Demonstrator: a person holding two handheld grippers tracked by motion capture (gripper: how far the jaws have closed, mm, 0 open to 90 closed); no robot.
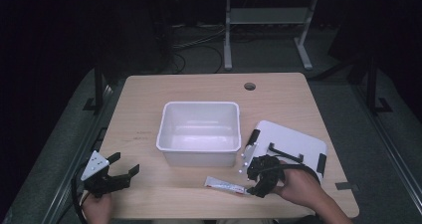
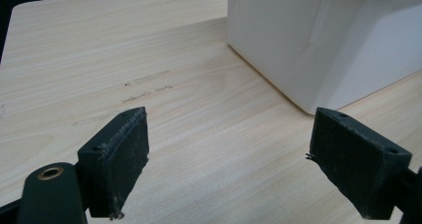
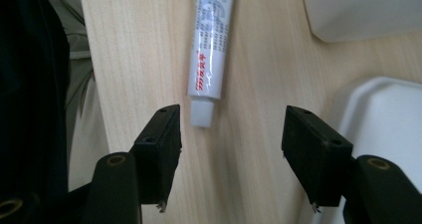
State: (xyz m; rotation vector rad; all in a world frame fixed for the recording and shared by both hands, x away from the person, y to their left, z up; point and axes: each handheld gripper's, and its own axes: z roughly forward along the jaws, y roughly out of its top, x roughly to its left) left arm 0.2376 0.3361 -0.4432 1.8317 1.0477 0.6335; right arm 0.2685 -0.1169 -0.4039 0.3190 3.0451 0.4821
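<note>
our right gripper [image 3: 231,134], jaws apart, nears the tube [image 3: 211,45]; bin [image 1: 199,132] beyond, lid [image 1: 293,142] right. left gripper [image 2: 229,159] open, idle.

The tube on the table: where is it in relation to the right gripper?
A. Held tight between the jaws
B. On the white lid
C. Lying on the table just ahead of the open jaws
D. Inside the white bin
C: the tube lies flat on the table, its cap just ahead of the right gripper, whose jaws stand apart.
</note>
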